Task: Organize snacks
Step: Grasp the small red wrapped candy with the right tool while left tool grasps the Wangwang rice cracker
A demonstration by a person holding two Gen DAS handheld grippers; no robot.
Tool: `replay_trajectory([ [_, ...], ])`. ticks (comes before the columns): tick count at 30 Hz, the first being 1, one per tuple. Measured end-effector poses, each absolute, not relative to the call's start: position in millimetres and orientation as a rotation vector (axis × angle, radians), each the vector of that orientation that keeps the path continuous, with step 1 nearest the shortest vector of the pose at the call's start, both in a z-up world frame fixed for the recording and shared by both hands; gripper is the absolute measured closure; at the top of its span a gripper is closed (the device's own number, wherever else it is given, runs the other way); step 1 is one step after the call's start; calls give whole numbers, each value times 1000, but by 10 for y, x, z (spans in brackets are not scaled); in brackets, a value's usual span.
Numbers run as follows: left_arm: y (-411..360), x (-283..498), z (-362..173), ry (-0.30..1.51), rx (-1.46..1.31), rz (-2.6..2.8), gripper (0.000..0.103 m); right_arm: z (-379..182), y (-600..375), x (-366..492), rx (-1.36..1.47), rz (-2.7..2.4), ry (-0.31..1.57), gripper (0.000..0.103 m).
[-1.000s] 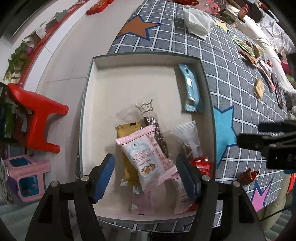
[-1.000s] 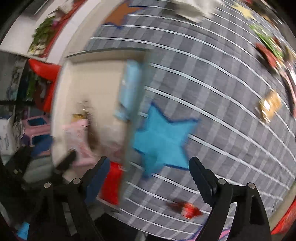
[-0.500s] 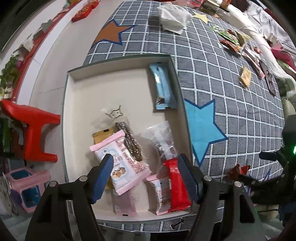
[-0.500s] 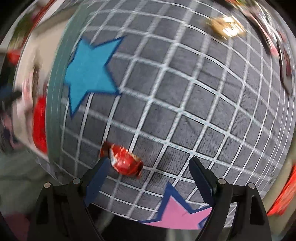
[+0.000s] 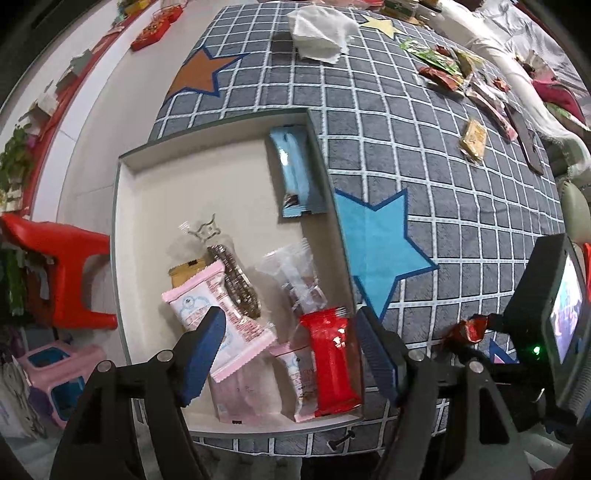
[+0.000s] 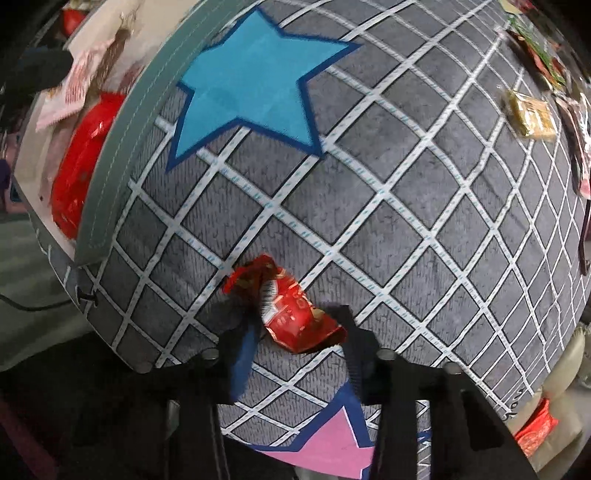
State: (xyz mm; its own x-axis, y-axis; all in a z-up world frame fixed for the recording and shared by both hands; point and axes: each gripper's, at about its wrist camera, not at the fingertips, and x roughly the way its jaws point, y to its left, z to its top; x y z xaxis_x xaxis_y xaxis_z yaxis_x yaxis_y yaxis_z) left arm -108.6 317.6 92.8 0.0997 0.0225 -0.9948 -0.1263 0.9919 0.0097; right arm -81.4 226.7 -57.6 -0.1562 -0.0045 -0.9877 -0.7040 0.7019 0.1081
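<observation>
A cream box with a green rim (image 5: 325, 155) lies on a grey checked mat and holds several snack packs: a blue bar (image 5: 295, 173), a pink pack (image 5: 218, 317), a red pack (image 5: 332, 365). My left gripper (image 5: 291, 354) is open and empty above the box's near end. My right gripper (image 6: 295, 332) has closed around a small crumpled red snack (image 6: 291, 306) on the mat; its fingers touch both sides. The red snack also shows in the left wrist view (image 5: 467, 328), to the right of the box.
Loose snacks (image 5: 472, 140) and a white cloth (image 5: 317, 33) lie on the far part of the mat. A blue star patch (image 6: 251, 81) lies between the box rim (image 6: 122, 147) and the red snack. A red stool (image 5: 66, 273) and a pink stool (image 5: 55, 373) stand on the floor at left.
My right gripper swung from the box toward the small red snack and closed in on it. My left gripper drew back from the box, open, and a red pack now lies inside.
</observation>
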Motion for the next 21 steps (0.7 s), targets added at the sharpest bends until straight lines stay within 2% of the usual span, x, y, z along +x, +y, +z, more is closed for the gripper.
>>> replay_trajectory([
  [11,2611,-733,937,1470,10,-7,25,-744,1216,-92,-243,452,1692,69],
  [21,1654,55,868,1428,143,-176,25,-962,6,215,1,176,1727,69],
])
